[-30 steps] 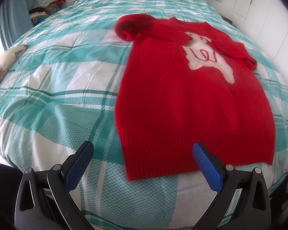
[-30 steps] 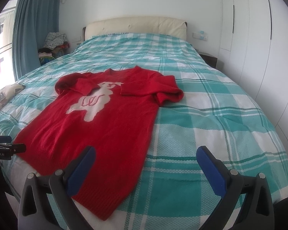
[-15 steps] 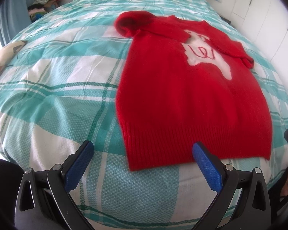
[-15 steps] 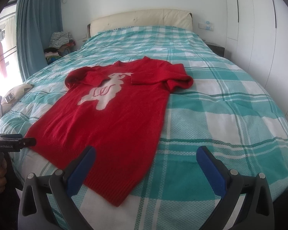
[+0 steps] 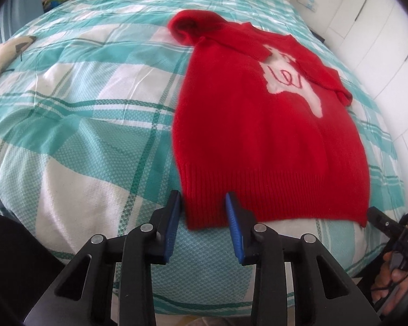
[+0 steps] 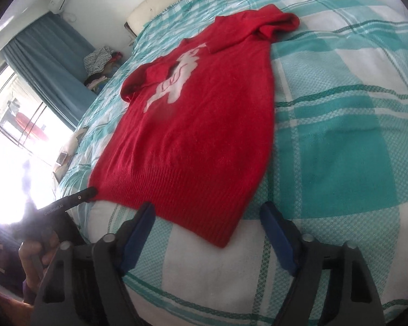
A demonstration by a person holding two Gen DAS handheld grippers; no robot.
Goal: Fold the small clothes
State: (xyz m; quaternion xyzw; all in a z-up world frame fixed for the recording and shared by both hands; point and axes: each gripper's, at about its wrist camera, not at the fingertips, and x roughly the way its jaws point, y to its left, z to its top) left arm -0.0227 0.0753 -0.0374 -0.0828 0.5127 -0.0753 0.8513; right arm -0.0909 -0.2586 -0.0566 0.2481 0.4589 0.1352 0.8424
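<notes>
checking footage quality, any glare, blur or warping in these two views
Left wrist view: fisheye bends the plaid bedspread; the red sweater hem looks slightly smeared. Right wrist view: the window blows out white at left, washing over the hand there; sweater motif soft.

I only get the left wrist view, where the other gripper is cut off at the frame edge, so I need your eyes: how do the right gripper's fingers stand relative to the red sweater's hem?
Observer: The right gripper is open. Its jaws have just been closing, and the near hem corner of the red sweater lies between them, not yet pinched.
Operator: What is past the bed on the far side from it?
Observer: A bright window stands beside the bed there.
</notes>
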